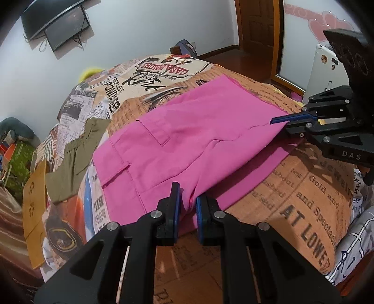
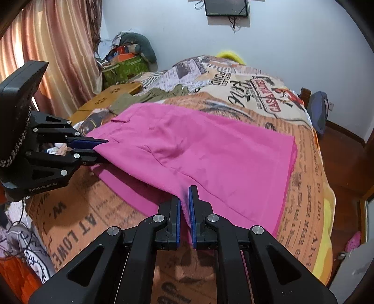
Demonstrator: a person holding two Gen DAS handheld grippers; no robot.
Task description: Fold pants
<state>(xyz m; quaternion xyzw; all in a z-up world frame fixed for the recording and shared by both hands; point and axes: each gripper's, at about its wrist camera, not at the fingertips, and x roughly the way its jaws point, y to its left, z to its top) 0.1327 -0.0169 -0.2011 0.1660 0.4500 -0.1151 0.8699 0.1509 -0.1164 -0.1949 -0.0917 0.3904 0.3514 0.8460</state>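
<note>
Both tongs, left [image 1: 188,203] and right [image 2: 185,203], are closed tight on the near edge of the pink pants [image 1: 187,131]. The pants lie on the bed cover [image 1: 303,187], already doubled; I judge one more fold remains. Beyond the pants hangs a screen [image 2: 226,7].

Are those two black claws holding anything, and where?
Both grip the pink fabric pants by the near edge: left gripper, right gripper.

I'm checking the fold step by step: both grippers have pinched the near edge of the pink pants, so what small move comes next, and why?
Probably lift together and carry that edge toward the far side: left gripper and right gripper are shut on the pink pants, which lie flat on the bed.
</note>
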